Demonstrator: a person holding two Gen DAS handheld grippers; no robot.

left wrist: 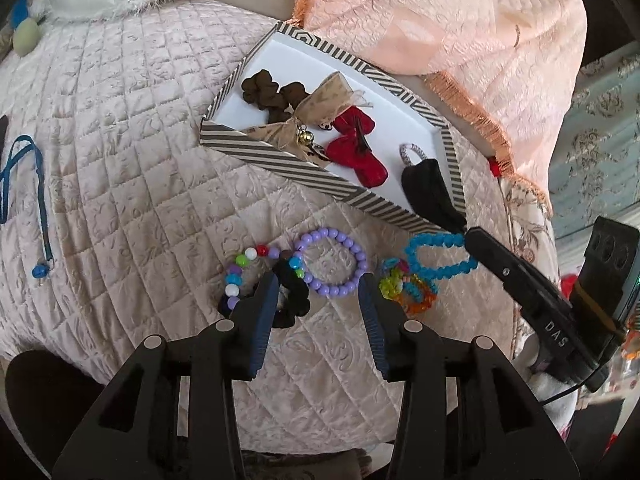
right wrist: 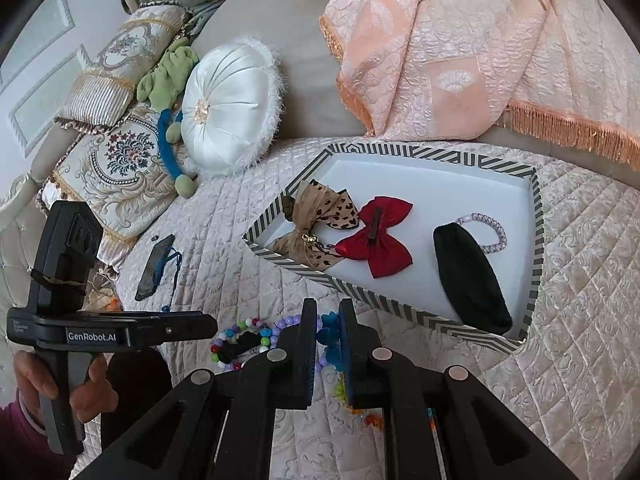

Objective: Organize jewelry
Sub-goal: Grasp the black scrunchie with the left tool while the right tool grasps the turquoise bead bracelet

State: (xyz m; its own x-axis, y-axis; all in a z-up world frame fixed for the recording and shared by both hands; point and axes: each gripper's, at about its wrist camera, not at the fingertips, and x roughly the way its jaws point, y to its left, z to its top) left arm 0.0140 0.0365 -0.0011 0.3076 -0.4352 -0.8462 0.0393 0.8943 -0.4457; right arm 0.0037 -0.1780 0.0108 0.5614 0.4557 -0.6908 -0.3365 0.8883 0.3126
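Observation:
A striped tray (left wrist: 288, 160) (right wrist: 536, 240) on the quilted bed holds a brown scrunchie (left wrist: 264, 94), a leopard bow (right wrist: 320, 220), a red bow (left wrist: 356, 148) (right wrist: 376, 240), a black pouch (right wrist: 468, 276) and a small beaded ring (right wrist: 492, 232). In front of it lie a purple bead bracelet (left wrist: 344, 240), a multicoloured bead bracelet (left wrist: 240, 268), a black scrunchie (left wrist: 292, 296), an orange-green bracelet (left wrist: 408, 288) and a blue bead bracelet (left wrist: 440, 256). My left gripper (left wrist: 318, 284) is open over the purple bracelet. My right gripper (right wrist: 328, 320) is shut on the blue bracelet (right wrist: 330, 336).
A peach fringed blanket (left wrist: 440, 20) lies behind the tray. A white round cushion (right wrist: 228, 108), patterned pillows (right wrist: 120, 168) and a green-blue toy (right wrist: 168, 80) sit at the left. A phone with a blue lanyard (right wrist: 156, 268) (left wrist: 40, 184) lies on the quilt.

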